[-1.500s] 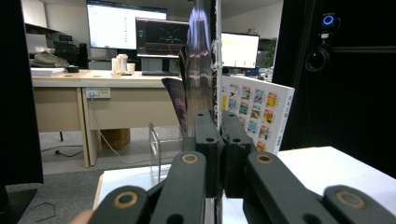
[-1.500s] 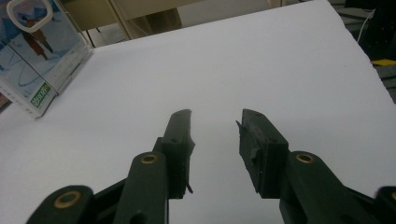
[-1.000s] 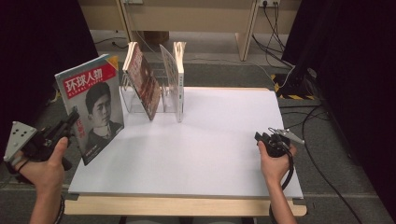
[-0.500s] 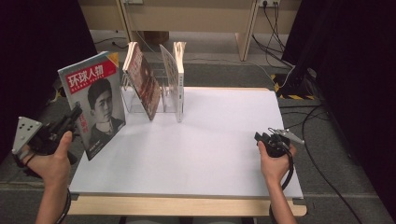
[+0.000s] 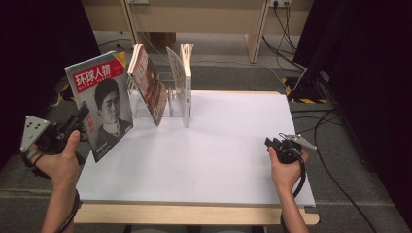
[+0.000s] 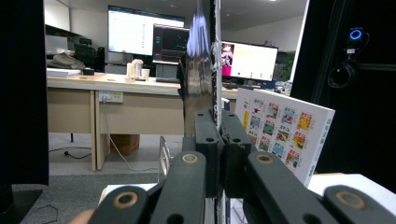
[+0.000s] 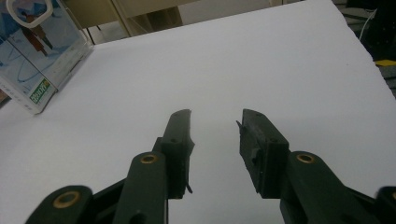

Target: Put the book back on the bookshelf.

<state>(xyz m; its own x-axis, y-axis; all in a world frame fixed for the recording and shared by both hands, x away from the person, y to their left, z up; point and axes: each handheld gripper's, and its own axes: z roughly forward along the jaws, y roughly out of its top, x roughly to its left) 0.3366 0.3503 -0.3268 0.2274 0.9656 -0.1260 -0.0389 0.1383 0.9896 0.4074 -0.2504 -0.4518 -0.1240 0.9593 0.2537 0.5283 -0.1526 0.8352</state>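
Presently, item one: a magazine (image 5: 100, 104) with a red masthead and a portrait on its cover, held upright and slightly tilted over the left edge of the white table (image 5: 233, 145), just left of the clear rack (image 5: 163, 97). The left gripper (image 5: 80, 118) is clamped on the magazine's lower left edge; in the left gripper view the jaws are pressed together on the thin edge of the magazine (image 6: 205, 79), seen end-on.

Item two: the clear rack at the table's far left, holding a brown-covered book (image 5: 148, 82) that leans left, and a white book (image 5: 186, 82) standing upright at its right side.

Item three: the right gripper (image 5: 273, 143), resting low over the table's right part, well apart from the rack. In the right gripper view (image 7: 215, 121) its jaws stand parted with nothing between them, bare table beneath.
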